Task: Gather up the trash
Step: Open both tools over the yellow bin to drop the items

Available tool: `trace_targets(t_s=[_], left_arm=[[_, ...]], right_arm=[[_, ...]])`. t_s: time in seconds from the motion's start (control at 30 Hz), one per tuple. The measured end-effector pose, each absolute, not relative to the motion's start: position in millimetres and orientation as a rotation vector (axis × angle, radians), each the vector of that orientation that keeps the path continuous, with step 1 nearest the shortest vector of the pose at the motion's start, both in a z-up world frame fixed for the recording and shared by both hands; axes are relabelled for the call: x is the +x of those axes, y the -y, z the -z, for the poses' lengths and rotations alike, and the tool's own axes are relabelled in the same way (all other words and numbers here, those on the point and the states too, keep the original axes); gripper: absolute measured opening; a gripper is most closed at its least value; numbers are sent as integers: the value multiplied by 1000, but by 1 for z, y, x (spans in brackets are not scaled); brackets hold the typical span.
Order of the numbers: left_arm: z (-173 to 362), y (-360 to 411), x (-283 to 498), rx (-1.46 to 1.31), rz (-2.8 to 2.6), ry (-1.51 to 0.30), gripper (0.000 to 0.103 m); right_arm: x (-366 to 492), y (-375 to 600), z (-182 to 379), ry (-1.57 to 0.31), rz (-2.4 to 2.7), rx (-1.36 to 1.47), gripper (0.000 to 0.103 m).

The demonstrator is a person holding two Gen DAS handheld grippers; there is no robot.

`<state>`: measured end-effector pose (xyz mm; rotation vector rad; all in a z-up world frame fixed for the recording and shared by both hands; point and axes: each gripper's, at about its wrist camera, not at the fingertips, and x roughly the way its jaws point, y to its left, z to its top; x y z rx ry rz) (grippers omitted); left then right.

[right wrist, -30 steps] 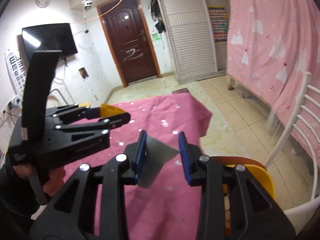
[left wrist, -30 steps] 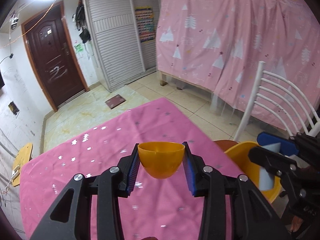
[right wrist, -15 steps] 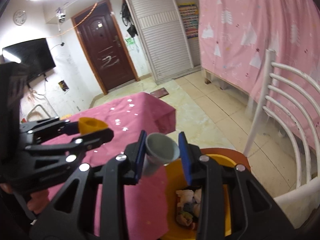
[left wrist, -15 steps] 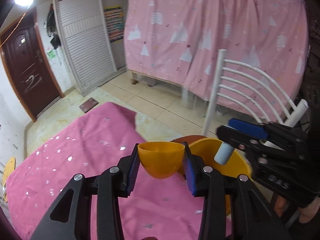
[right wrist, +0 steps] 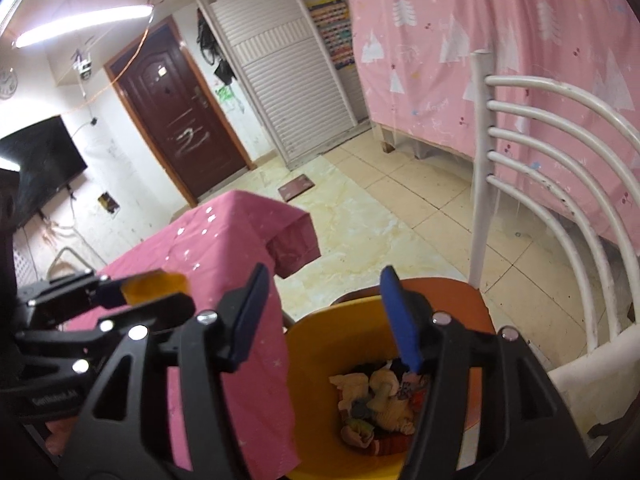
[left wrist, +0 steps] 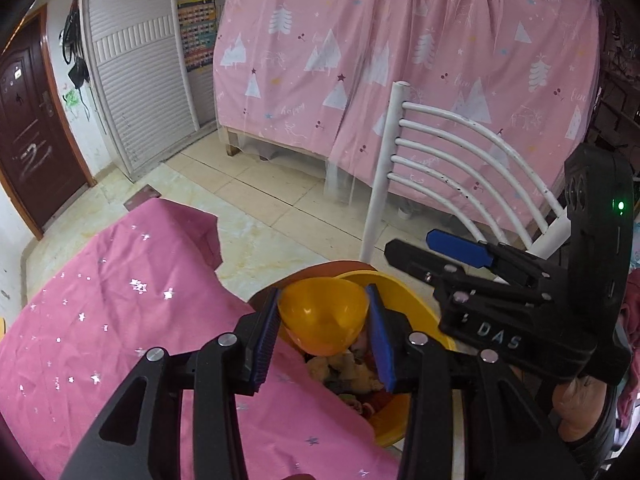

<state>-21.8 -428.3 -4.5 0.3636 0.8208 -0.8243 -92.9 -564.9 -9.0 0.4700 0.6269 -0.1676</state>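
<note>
My left gripper [left wrist: 324, 320] is shut on an orange plastic bowl [left wrist: 323, 324] and holds it over the near rim of the yellow bin [left wrist: 416, 316]. The bin stands on a brown chair seat [right wrist: 452, 292] and holds mixed trash [right wrist: 380, 408]. My right gripper [right wrist: 326, 316] is open and empty, just above the bin [right wrist: 316, 344]. It shows in the left wrist view [left wrist: 460, 252] to the right of the bin. The left gripper with the bowl [right wrist: 154, 286] shows at the left of the right wrist view.
A table under a pink starred cloth [left wrist: 120, 320] lies left of the bin. A white chair back [left wrist: 460, 152] rises behind the bin. A pink curtain [left wrist: 400, 60] hangs beyond, with tiled floor [right wrist: 400, 216] between. A dark door [right wrist: 176, 120] is at the far left.
Both grippers swung right from the table to the bin. My right gripper opened and the grey cup it held is gone from its jaws. The left still holds the orange bowl.
</note>
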Motion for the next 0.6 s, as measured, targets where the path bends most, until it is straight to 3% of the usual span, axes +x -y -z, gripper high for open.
trace_targets(t_s=[0.1, 0.27, 0.33, 0.4, 0.6], left_arm=[[6, 430, -23, 364, 827, -824, 52], [5, 427, -23, 356, 820, -822, 55], [4, 422, -22, 344, 817, -820, 56], [2, 415, -21, 327, 819, -816, 60], [-6, 381, -15, 260, 785, -778, 72]], right_arm=[[-99, 571, 9, -611, 181, 492, 60], [-98, 571, 6, -602, 177, 494, 60], [-97, 569, 4, -593, 171, 494, 69], [-97, 565, 2, -582, 173, 485, 86], [-83, 539, -1, -589, 146, 439, 93]])
